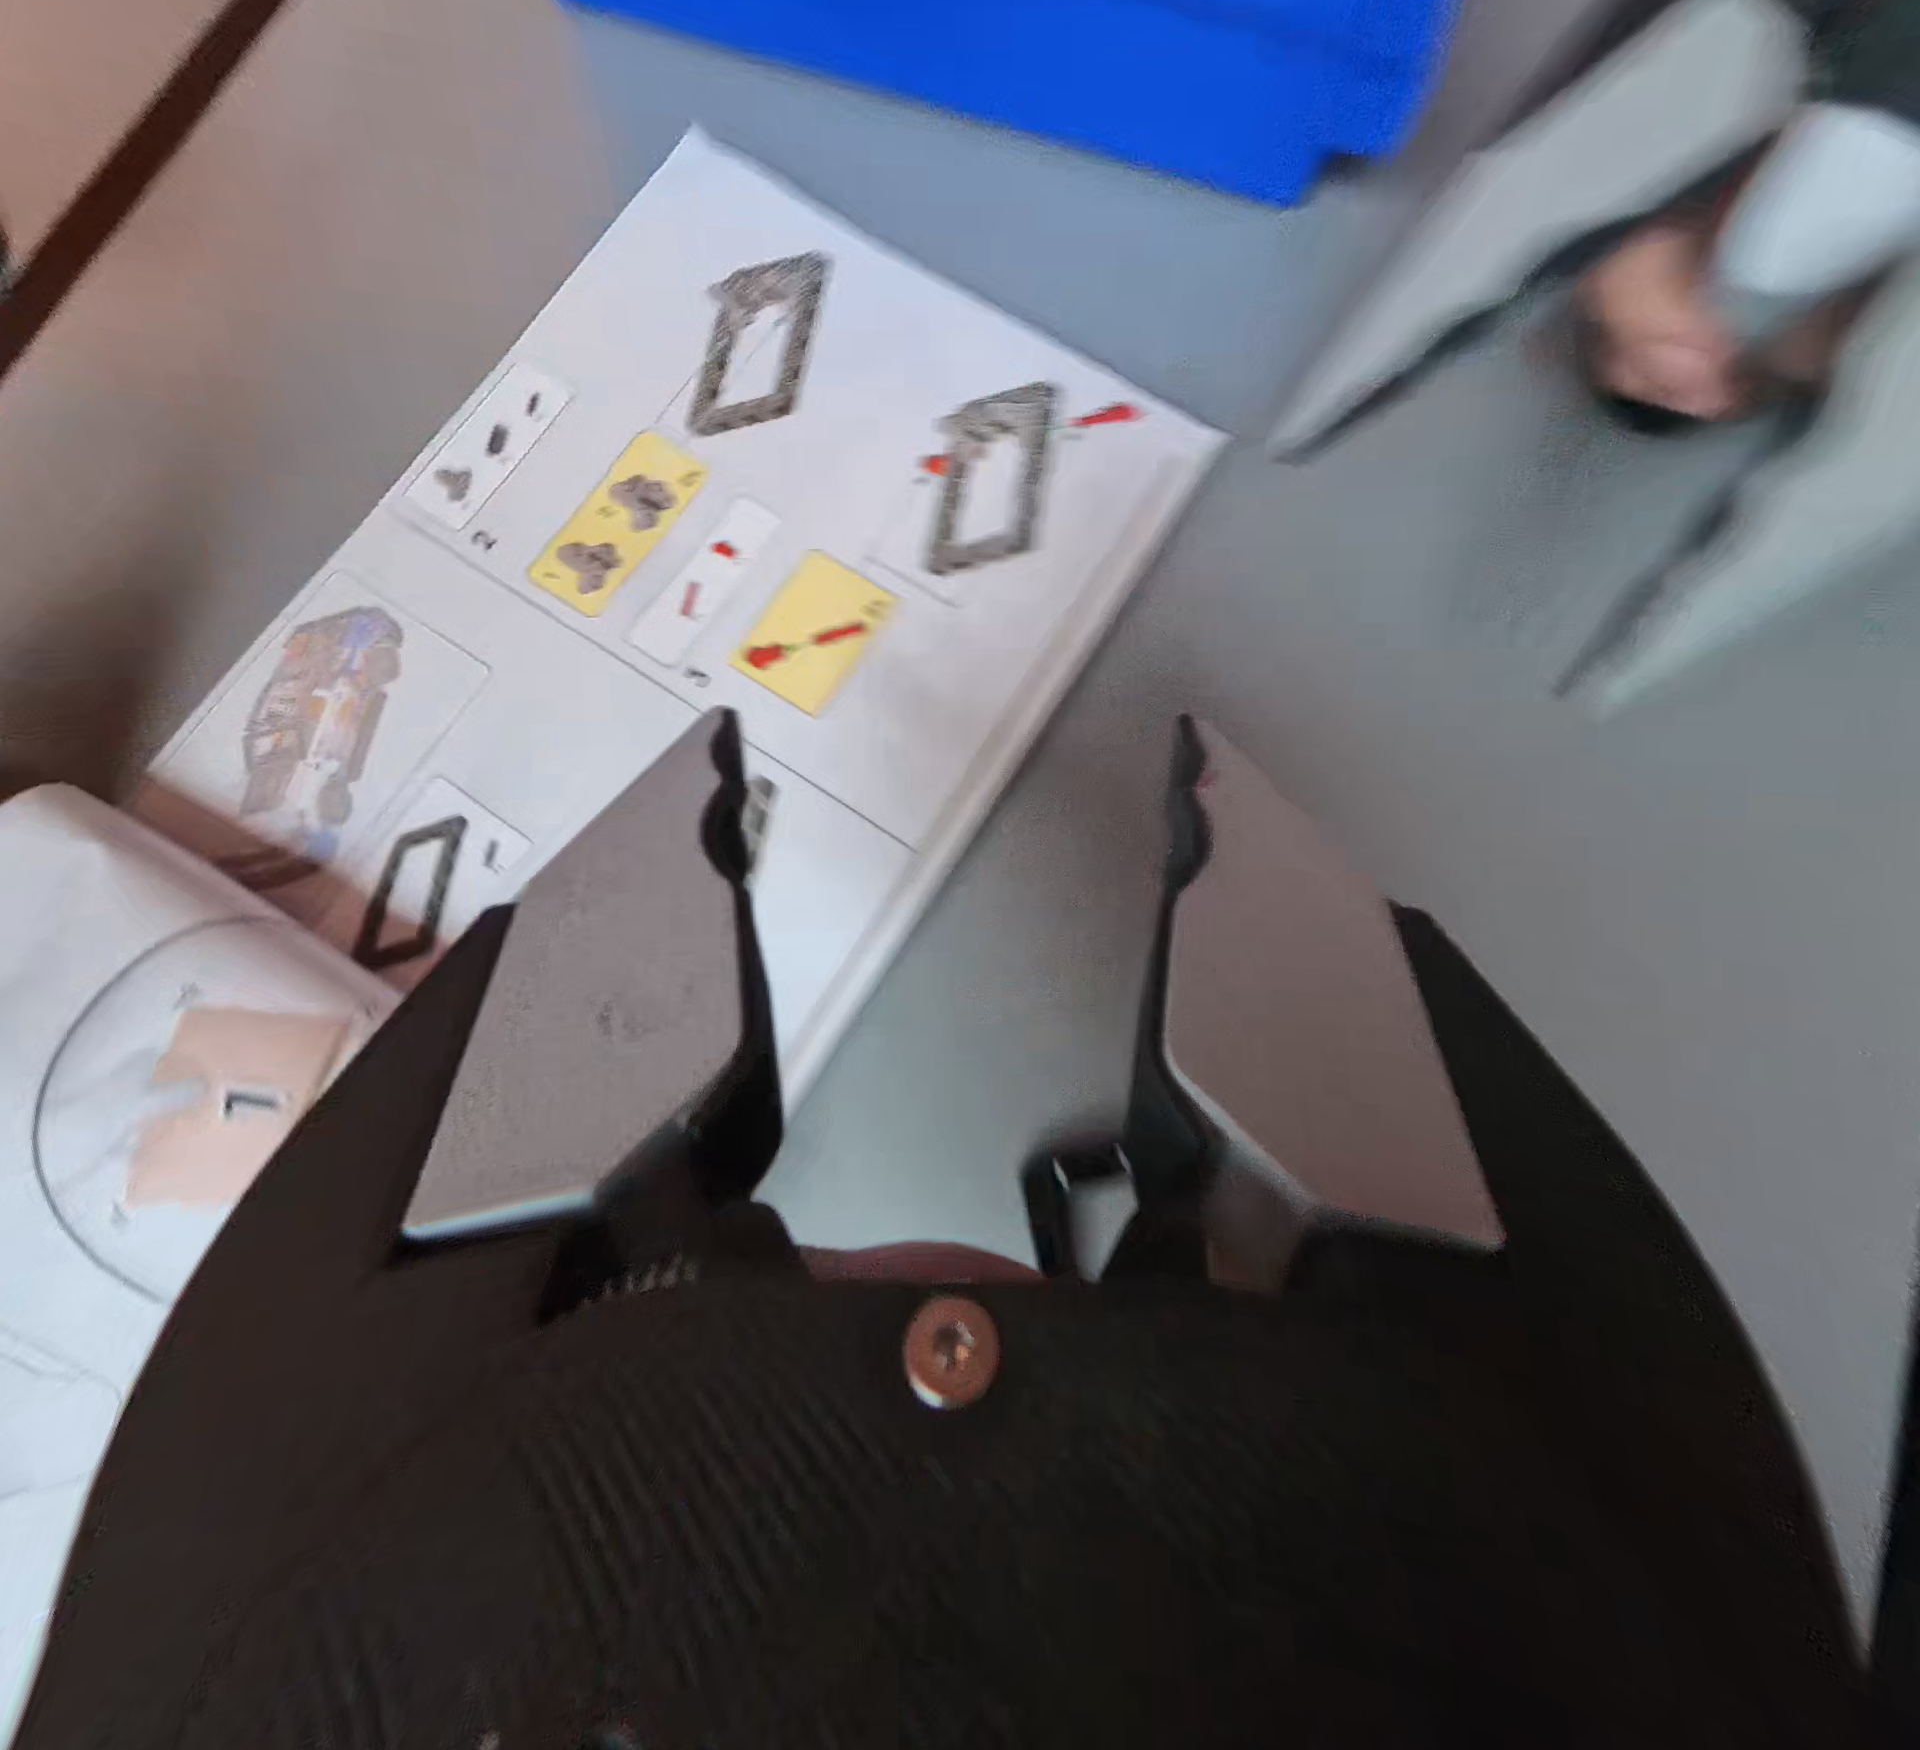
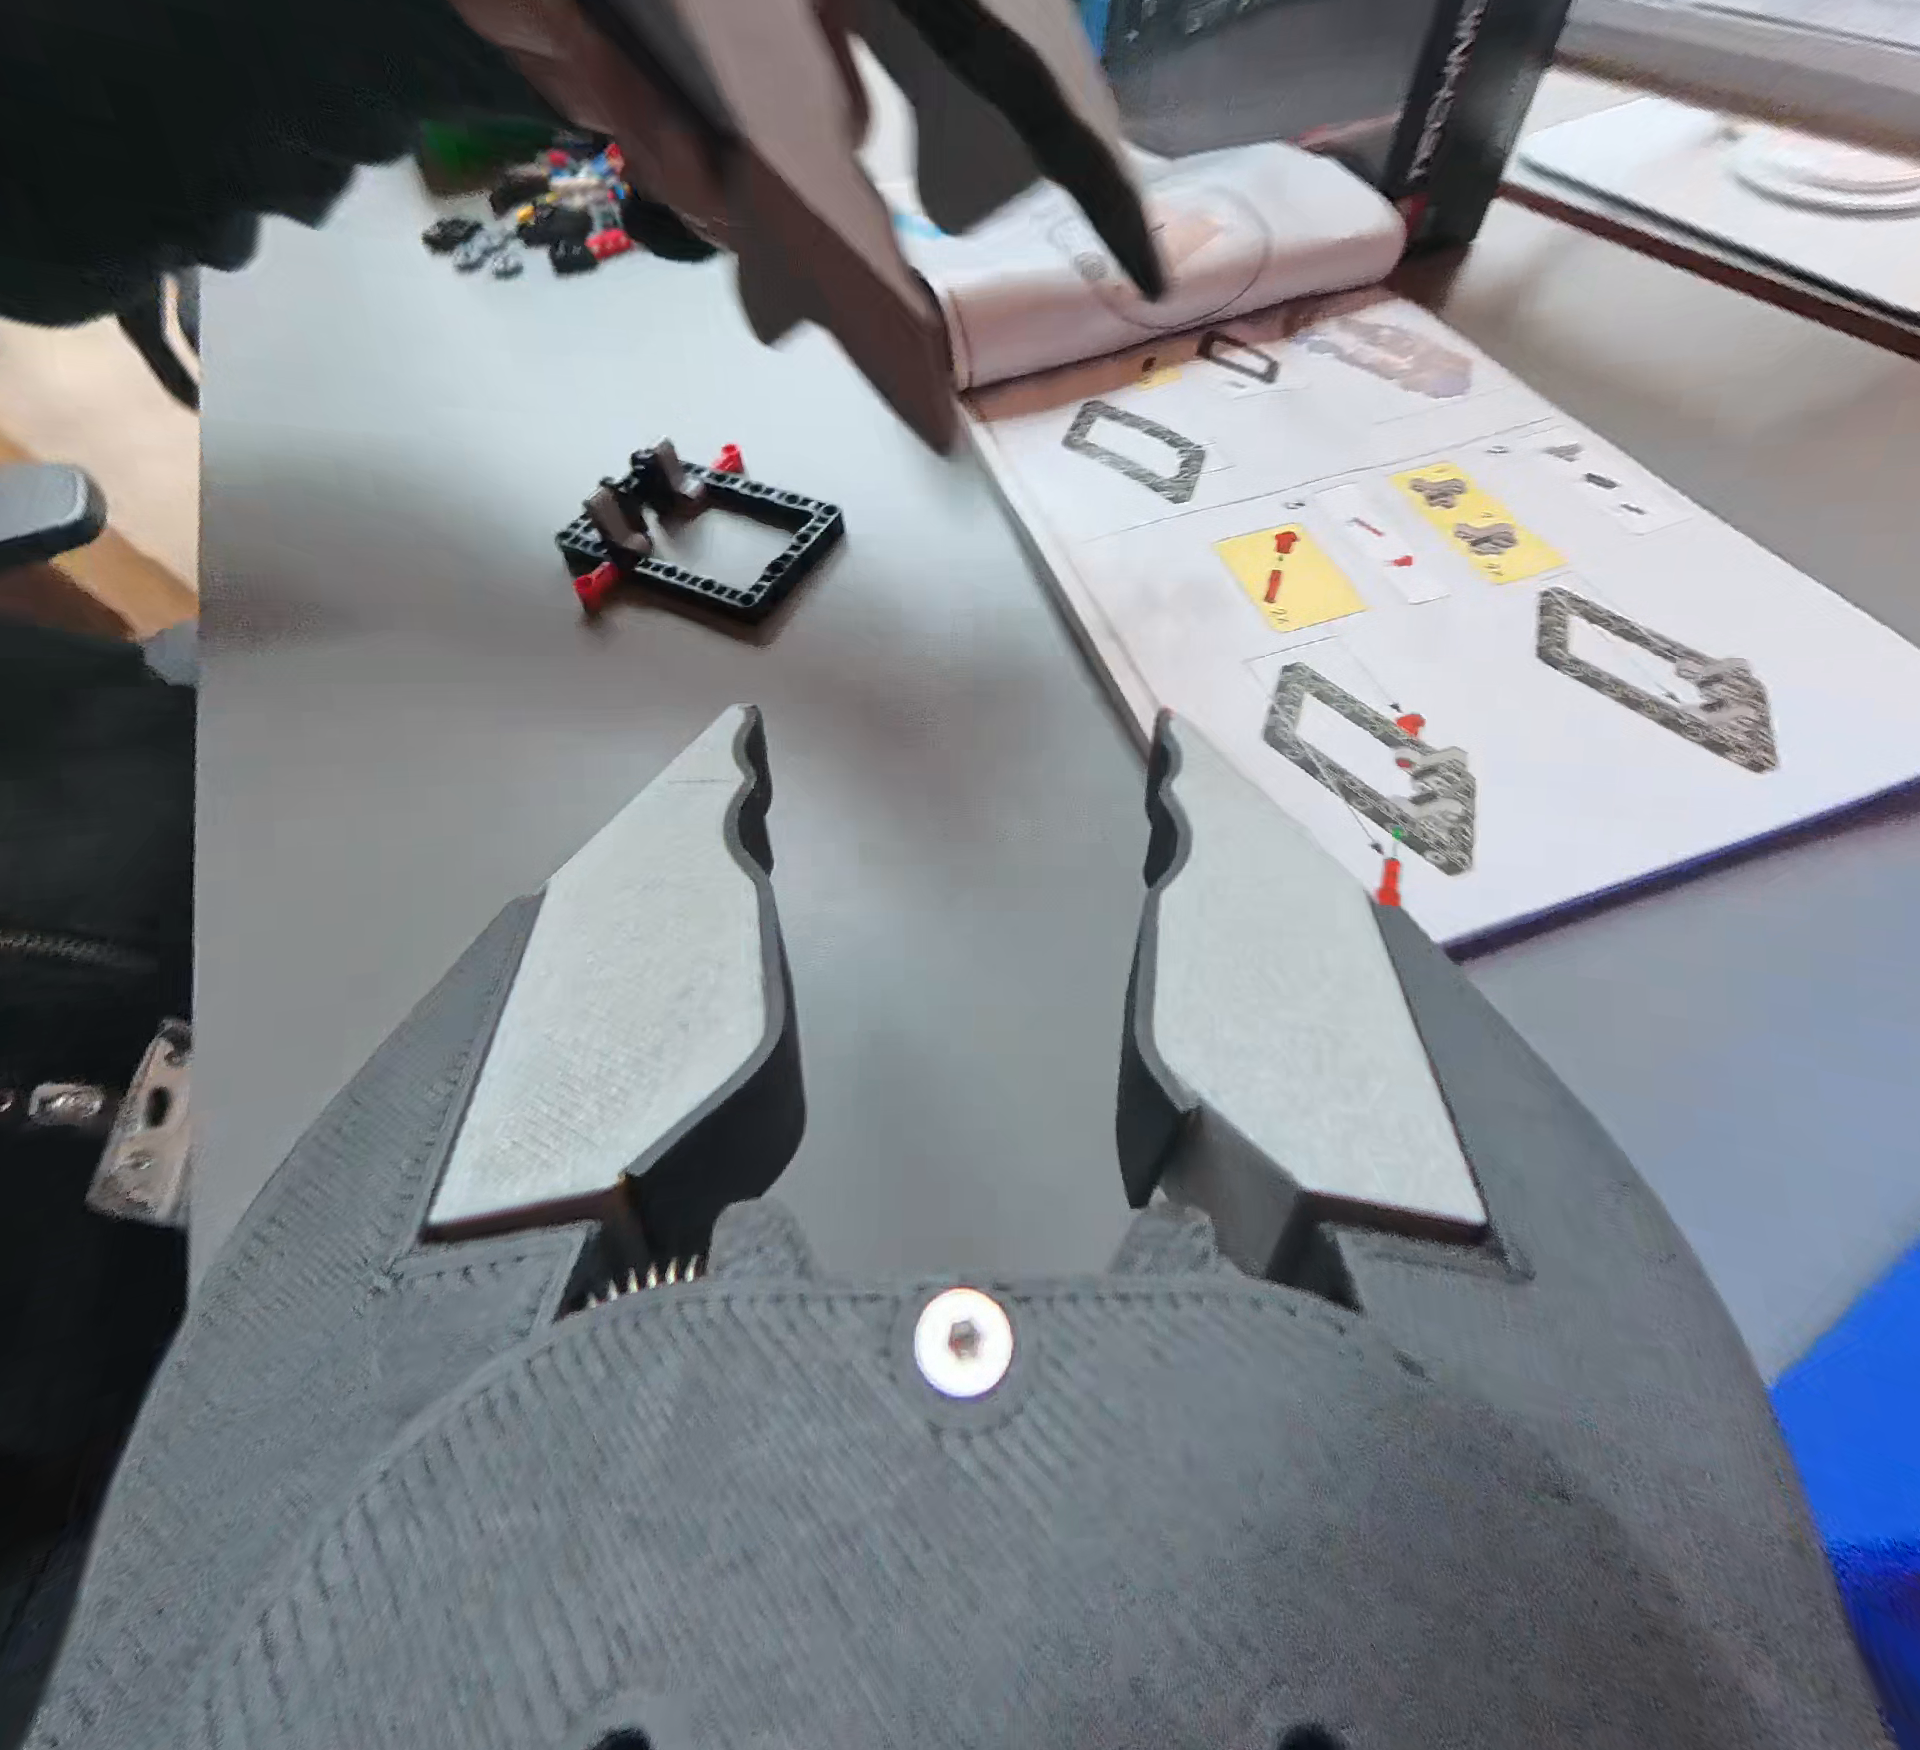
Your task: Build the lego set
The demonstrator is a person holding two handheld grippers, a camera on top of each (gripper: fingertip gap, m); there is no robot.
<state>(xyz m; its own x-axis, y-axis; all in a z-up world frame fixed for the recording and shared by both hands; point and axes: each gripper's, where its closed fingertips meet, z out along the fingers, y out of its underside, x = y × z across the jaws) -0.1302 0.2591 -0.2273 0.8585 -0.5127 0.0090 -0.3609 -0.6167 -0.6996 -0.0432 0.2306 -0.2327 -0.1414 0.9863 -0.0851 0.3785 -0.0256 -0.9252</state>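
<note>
On worktop, 10 o'clock of right claw (image 2: 956, 791): black frame (image 2: 707, 542), red pins fitted.
Left claw (image 1: 956, 796): agape, empty, over manual (image 1: 935, 495).
Right claw: agape, empty.
Progress: early; loose parts pile (image 2: 561, 214) at 11 o'clock unused.

No writing is sharp enough to read. The open instruction booklet (image 2: 1455, 620) carries small step numbers beside its yellow panels, all blurred; behind the booklet, the set box (image 2: 1455, 27) bears lettering on its dark side.
</note>
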